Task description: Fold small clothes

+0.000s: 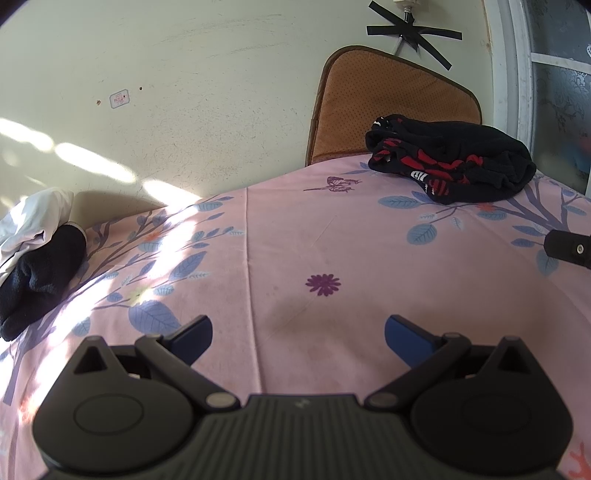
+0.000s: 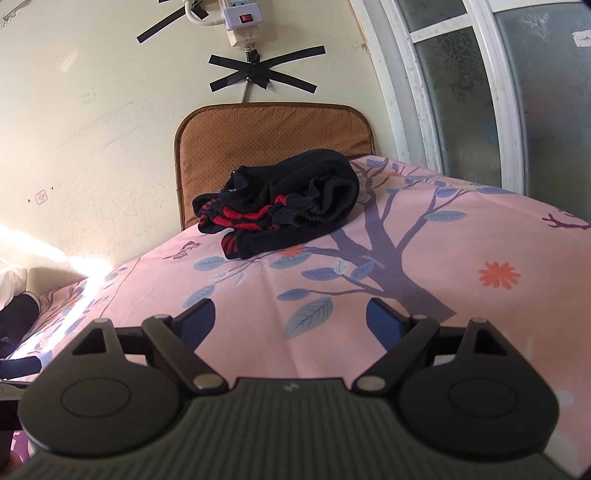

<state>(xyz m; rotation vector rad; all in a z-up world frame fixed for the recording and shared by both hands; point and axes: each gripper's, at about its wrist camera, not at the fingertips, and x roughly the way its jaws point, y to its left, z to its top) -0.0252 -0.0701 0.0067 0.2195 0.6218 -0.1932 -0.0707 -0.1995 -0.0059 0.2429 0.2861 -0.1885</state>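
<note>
A pale wall point(image 1: 221, 74) rises behind a bed covered by a pink sheet point(image 1: 280, 229) printed with blue leaves and branches.

Left wrist view: the left gripper point(image 1: 298, 334) hovers low over bare sheet, its 2 blue-tipped fingers spread wide with nothing between them. A bundle of black and red clothes point(image 1: 450, 162) lies bunched at the far right of the bed, well apart from the gripper, in front of an orange cushion point(image 1: 391, 99) propped against the wall. At the left edge sits a second heap, a black garment point(image 1: 40, 273) under white cloth point(image 1: 33, 218); the frame cuts it off, so its shape is unclear. A dark piece at the right edge is probably part of the right gripper point(image 1: 570, 249).

Right wrist view: the right gripper point(image 2: 291, 319) also hangs above the sheet, fingers wide and empty, facing the black and red clothes point(image 2: 280, 206) straight ahead. Judging by this, both tools are poised to fetch that bundle and spread it on the open middle. Crossed black tape point(image 2: 258, 74) and a power strip point(image 2: 243, 18) mark the wall beside a frosted window point(image 2: 498, 92). How many garments the bundle holds cannot be told.
</note>
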